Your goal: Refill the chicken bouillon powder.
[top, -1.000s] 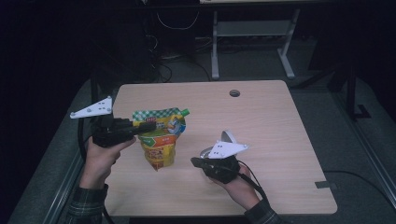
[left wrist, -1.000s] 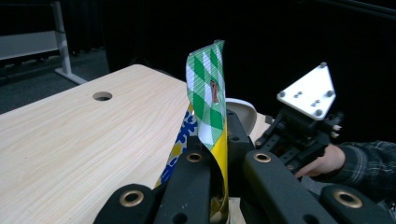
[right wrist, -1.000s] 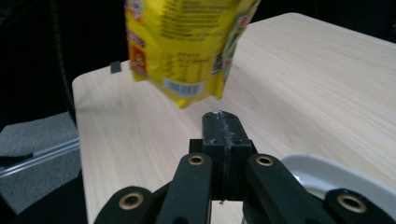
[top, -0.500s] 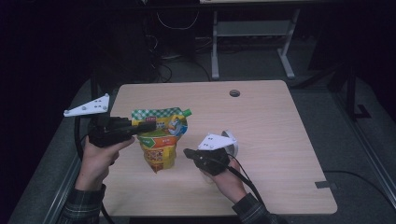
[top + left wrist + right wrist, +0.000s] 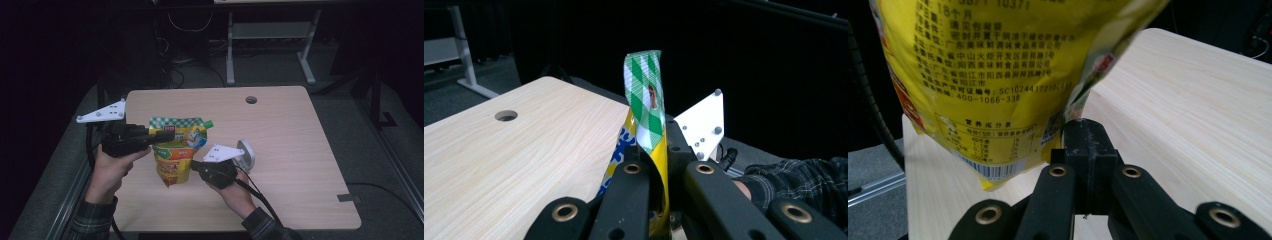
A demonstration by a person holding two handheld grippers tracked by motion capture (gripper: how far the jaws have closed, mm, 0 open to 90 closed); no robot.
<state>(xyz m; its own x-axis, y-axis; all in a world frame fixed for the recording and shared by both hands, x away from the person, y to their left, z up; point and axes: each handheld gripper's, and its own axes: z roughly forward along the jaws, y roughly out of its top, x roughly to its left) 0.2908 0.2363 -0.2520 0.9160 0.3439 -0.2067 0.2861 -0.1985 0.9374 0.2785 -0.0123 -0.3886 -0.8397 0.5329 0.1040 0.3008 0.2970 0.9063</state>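
A yellow stand-up pouch (image 5: 175, 160) with a green-checked top and a green spout hangs upright over the left part of the wooden table (image 5: 290, 135). My left gripper (image 5: 167, 136) comes in level from the left and is shut on its top edge; in the left gripper view the jaws (image 5: 664, 167) pinch the checked strip of the pouch (image 5: 644, 100). My right gripper (image 5: 194, 164) points left at the pouch's lower right side. In the right gripper view its jaws (image 5: 1083, 135) are shut, tips against the edge of the printed back of the pouch (image 5: 998, 75).
A white round object (image 5: 247, 155) lies on the table just behind the right gripper. A cable hole (image 5: 251, 99) sits near the table's far edge. Beyond the table a metal frame (image 5: 270, 35) stands on the dark floor.
My right gripper has moved left across the table, up to the pouch's lower right edge. The left gripper still holds the pouch in nearly the same place.
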